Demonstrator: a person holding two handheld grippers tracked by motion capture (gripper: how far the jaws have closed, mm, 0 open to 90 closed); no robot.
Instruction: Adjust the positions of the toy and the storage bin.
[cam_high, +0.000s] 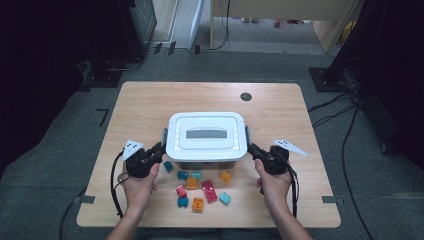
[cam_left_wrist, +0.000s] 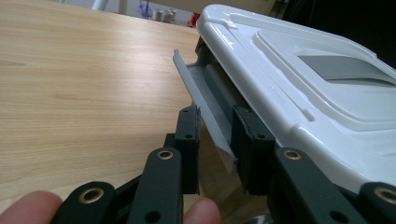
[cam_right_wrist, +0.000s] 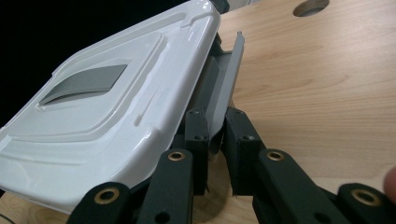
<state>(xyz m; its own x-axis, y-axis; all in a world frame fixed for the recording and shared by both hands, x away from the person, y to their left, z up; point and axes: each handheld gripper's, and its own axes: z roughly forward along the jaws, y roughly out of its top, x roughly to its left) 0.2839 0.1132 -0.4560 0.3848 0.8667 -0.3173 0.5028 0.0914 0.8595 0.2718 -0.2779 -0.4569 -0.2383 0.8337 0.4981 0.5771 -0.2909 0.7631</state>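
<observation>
1. High view: a white lidded plastic storage box (cam_high: 206, 136) sits mid-way across the light wooden table (cam_high: 150, 102), small coloured toy blocks (cam_high: 202, 189) just in front, with the left gripper (cam_high: 159, 148) and right gripper (cam_high: 252, 148) at its ends.
2. Left gripper view: the jaws pinch the box's grey side latch (cam_left_wrist: 205, 100).
3. Right gripper view: the jaws clamp the opposite grey latch (cam_right_wrist: 226, 84).

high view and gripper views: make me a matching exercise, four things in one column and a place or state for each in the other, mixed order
Things:
1. white plastic storage box with grey lid panel
2. small coloured toy blocks
3. left gripper
4. round dark hole in the wooden table

Places or states:
A. far side, behind the box
B. middle of the table
C. fingers astride a grey side latch
D. scattered on the near side

Pairs: 1-B, 2-D, 3-C, 4-A
</observation>
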